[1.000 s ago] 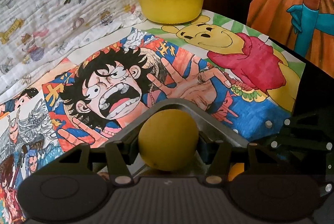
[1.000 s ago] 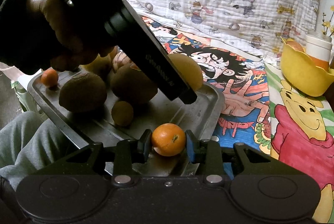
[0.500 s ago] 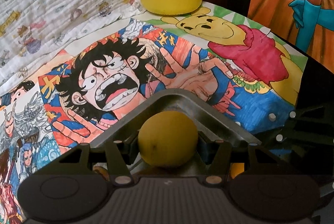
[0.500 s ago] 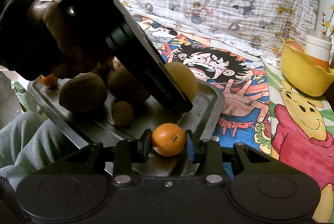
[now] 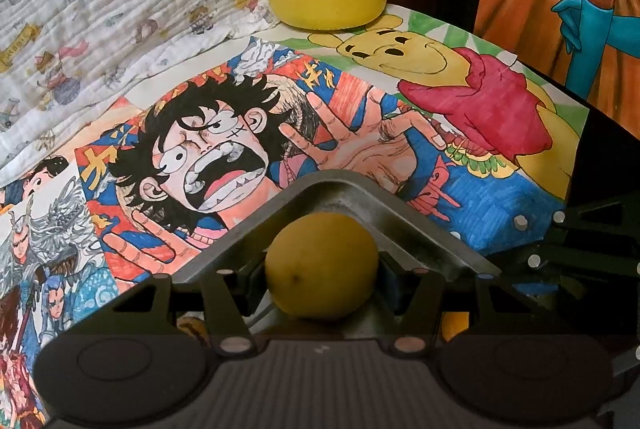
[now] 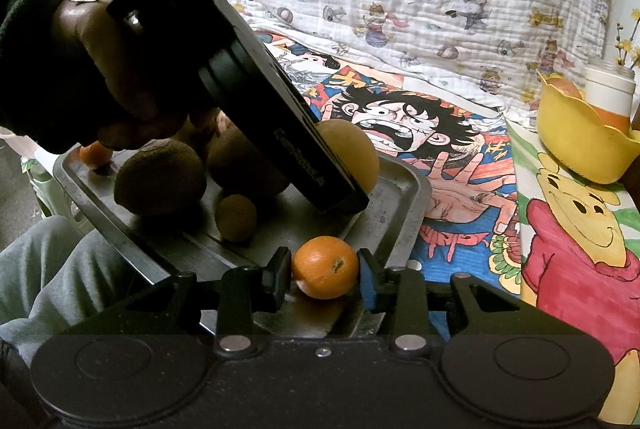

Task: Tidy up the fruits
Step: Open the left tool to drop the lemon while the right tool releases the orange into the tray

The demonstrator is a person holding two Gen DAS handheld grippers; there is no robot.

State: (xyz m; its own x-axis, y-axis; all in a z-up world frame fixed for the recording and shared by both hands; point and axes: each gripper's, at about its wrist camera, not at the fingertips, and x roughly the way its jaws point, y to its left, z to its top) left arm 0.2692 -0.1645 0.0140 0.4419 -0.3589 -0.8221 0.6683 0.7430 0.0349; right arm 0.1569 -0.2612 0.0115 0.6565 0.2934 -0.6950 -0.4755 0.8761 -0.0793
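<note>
A yellow round fruit [image 5: 322, 265] sits in the far corner of a metal tray [image 5: 420, 229], and my left gripper [image 5: 322, 271] is shut on it, pads against both sides. From the right wrist view the same fruit [image 6: 356, 153] shows behind the left gripper's black housing [image 6: 260, 101], held by a hand [image 6: 100, 69]. A small orange [image 6: 325, 267] rests on the tray [image 6: 404, 189] near its front edge. My right gripper [image 6: 325, 269] straddles it with jaws opening, a thin gap at each pad.
Two brown kiwis [image 6: 160, 177] [image 6: 240, 169], a small brown fruit [image 6: 236, 217] and another small orange [image 6: 94, 153] also lie on the tray. A yellow bowl [image 6: 580, 145] with a fruit and a white cup [image 6: 610, 85] stands at the far right on the cartoon-print cloth.
The right gripper's jaws have parted slightly from the small orange they were pressing. The left gripper keeps the yellow fruit, and both hands have stayed put.
</note>
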